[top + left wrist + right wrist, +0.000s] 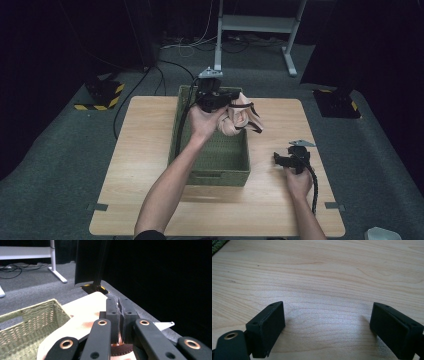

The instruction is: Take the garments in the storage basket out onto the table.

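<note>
The left tongs (231, 103) are raised over the far end of the green woven basket (200, 165), pressed together on a peach-coloured garment with dark straps (239, 119) that hangs bunched beside the hand. The right tongs (278, 159) rest low on the bare wooden tabletop (140, 150), right of the basket, spread wide with nothing between them

Pale strapped item (240, 117), perhaps bag: unclear.
</note>
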Motion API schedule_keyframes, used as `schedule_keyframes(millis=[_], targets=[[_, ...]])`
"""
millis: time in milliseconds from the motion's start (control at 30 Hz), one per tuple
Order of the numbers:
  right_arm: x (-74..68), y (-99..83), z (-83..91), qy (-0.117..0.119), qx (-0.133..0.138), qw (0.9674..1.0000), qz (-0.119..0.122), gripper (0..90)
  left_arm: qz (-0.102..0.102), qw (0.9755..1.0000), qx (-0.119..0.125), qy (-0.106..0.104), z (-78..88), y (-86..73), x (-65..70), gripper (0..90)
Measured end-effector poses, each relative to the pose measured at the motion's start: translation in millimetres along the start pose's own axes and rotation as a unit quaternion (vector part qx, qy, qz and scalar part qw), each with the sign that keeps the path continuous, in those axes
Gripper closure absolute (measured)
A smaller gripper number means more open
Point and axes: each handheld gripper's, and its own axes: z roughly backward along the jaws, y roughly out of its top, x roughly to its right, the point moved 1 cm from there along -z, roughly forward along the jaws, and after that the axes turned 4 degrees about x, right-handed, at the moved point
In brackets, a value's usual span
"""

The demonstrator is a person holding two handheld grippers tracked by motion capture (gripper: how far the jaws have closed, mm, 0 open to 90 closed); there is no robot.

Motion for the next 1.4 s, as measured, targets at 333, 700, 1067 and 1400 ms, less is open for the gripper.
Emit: schedule_keyframes(millis=[333,700,1067,1400], targets=[[0.0,0.0,0.0,0.0,0.0,1.0,0.0,12.3,-0.003,0.9997,-0.012,-0.02,-19.9,-5.6,12.7,87.0],[0.1,0.0,0.0,-0.001,0.0,1.0,0.001,12.3,-0.003,0.999,-0.025,-0.037,-42.5,-14.8,22.9,87.0],[0.1,0.0,0.0,-0.001,0.0,1.0,0.001,12.3,-0.011,0.9977,-0.047,-0.048,-68.5,-35.1,28.1,86.9],[0.1,0.0,0.1,0.0,0.0,1.0,0.001,12.3,-0.022,0.9967,-0.062,-0.048,-87.6,-51.6,26.6,86.7]])
